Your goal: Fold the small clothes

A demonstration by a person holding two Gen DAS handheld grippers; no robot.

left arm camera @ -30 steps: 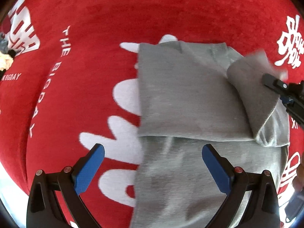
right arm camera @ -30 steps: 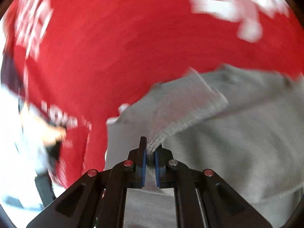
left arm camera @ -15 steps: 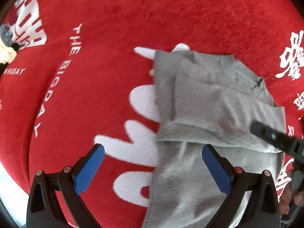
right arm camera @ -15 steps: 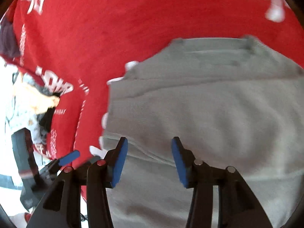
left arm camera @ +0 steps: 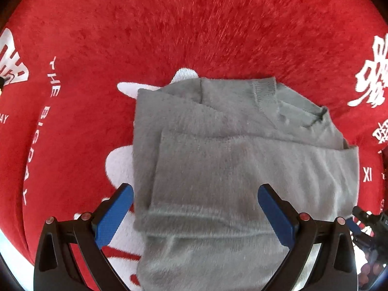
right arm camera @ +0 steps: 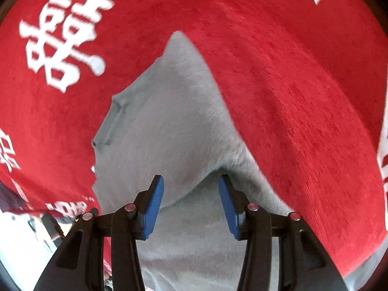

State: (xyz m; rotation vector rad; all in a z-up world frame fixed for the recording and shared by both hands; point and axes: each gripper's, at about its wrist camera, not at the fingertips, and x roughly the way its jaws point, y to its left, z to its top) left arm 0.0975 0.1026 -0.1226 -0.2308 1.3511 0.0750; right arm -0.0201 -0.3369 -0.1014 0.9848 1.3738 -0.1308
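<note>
A grey fuzzy sweater (left arm camera: 230, 157) lies on the red blanket, both sleeves folded flat across its body and its ribbed neck (left arm camera: 264, 92) at the far edge. My left gripper (left arm camera: 195, 191) hangs open and wide above the folded sleeve, its blue pads clear of the cloth. In the right wrist view the sweater (right arm camera: 165, 121) tapers to a corner at the top. My right gripper (right arm camera: 191, 181) hovers over its side edge. Its jaws are closing, and a fold line of the knit shows in the gap between the pads, which do not press on it.
The red plush blanket (left arm camera: 194, 24) with white lettering (right arm camera: 65, 31) spreads all round the sweater. Its edge and a pale floor (right arm camera: 21, 237) show at the lower left of the right wrist view. A hand's fingers (left arm camera: 371, 266) and a black tool part sit at the lower right.
My right gripper let go of the sleeve cuff, which now lies flat across the sweater. The gripper rolled and swung to the sweater's side edge. My left gripper slid left over the sweater.
</note>
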